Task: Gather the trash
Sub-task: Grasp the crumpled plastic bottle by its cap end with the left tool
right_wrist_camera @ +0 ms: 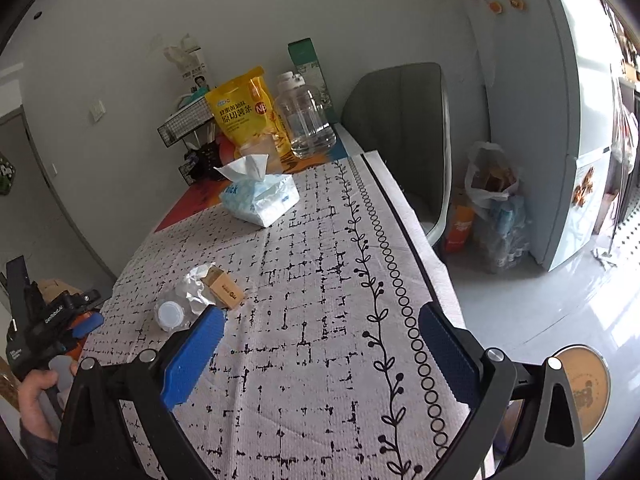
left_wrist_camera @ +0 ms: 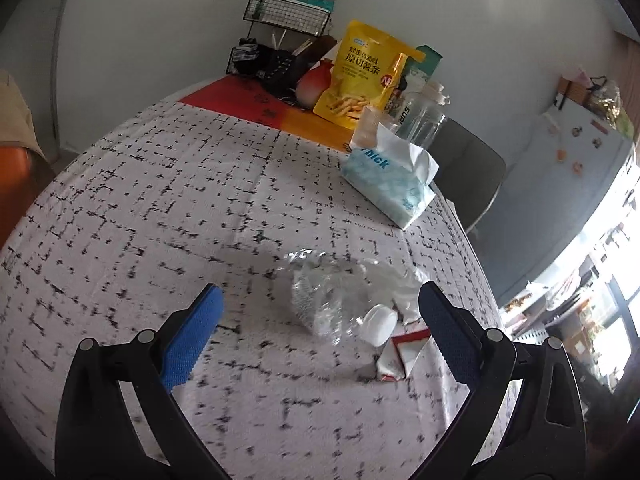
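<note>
Though crushed, clear bottle [left_wrist_camera: 328, 300] keeps white cap [left_wrist_camera: 378, 324].

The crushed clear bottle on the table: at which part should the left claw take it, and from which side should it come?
Probably the flattened body of the crushed bottle, not its white cap. The bottle lies on its side between the fingers of the open left claw, cap toward the camera. Come down from above and slightly behind, closing across the body; the crumpled plastic should give. Stay left of the small red-and-white carton beside the cap.
</note>
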A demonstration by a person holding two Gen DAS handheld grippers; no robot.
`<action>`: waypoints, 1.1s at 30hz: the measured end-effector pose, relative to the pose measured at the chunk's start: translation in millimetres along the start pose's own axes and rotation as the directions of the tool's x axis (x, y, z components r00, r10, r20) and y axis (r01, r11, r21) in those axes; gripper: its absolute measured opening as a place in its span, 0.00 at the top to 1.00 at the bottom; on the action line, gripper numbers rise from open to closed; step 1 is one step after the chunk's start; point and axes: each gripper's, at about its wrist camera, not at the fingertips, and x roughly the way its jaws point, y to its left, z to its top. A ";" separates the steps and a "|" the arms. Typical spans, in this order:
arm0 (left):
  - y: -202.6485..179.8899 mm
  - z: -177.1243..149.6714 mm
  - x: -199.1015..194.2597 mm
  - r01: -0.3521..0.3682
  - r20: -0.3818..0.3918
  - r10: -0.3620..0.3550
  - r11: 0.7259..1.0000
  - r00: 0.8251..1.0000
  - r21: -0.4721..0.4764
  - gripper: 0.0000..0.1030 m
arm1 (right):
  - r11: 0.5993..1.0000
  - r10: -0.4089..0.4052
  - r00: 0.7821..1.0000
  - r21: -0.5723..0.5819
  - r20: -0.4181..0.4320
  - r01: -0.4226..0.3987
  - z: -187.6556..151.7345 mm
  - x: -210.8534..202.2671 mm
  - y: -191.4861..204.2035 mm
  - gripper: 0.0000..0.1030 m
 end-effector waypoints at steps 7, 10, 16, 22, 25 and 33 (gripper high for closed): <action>-42.4 -8.2 36.4 -0.084 -0.040 0.088 0.993 0.995 0.082 0.06 | 1.000 -0.014 0.999 0.014 -0.034 0.015 1.2 20.9 -6.8 0.07; -45.0 -9.3 50.0 -0.127 -0.055 0.131 0.989 0.990 0.072 0.06 | 1.000 -0.014 0.999 0.018 -0.036 0.015 2.9 24.9 -8.4 0.07; -45.4 -7.7 65.5 -0.153 -0.059 0.156 0.987 0.986 0.047 0.06 | 0.999 -0.027 0.998 0.034 -0.051 0.029 2.1 30.7 -15.3 0.07; -46.4 -12.1 78.7 -0.169 -0.074 0.172 0.985 0.982 0.047 0.06 | 0.999 -0.023 0.998 0.029 -0.052 0.025 1.9 29.4 -11.9 0.07; -45.0 -14.7 80.2 -0.205 -0.086 0.210 0.977 0.974 0.066 0.06 | 0.999 -0.019 0.999 0.031 -0.046 0.020 1.8 26.3 -9.5 0.07; -10.2 -19.3 56.4 -0.232 -0.086 0.233 0.972 0.969 0.023 0.06 | 0.999 -0.009 0.999 0.037 -0.030 0.010 -1.5 14.8 -1.8 0.07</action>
